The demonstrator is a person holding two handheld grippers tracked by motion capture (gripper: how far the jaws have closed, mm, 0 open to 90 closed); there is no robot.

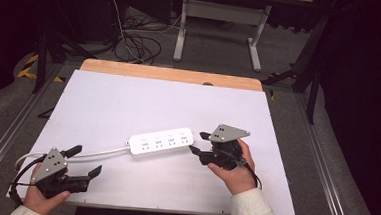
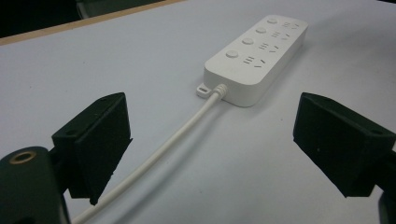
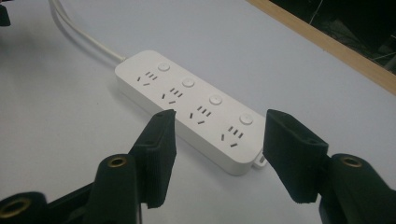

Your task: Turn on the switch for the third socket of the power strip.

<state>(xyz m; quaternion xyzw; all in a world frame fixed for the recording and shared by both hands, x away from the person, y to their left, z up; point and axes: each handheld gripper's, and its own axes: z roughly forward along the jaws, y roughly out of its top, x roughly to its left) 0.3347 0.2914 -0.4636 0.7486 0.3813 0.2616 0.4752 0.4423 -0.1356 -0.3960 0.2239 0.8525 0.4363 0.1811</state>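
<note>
Mid-worktop (image 1: 103, 102): white power strip (image 1: 162, 142) lies flat, cord (image 1: 100, 154) trailing toward left claw (image 1: 86, 162), jaws wide apart, empty. Right claw (image 1: 199, 143) at strip's free end, jaws part-open, nothing gripped. Strip looks rigid, light, smooth plastic, likely slippery; grip across narrow sides. Cord limp.

White tabletop (image 1: 103, 102) with a wooden far edge (image 1: 170, 74). Grey floor (image 1: 217, 54) beyond, dim surroundings. A white-legged desk frame (image 1: 219, 14) and tangled cables (image 1: 137, 46) behind.
</note>
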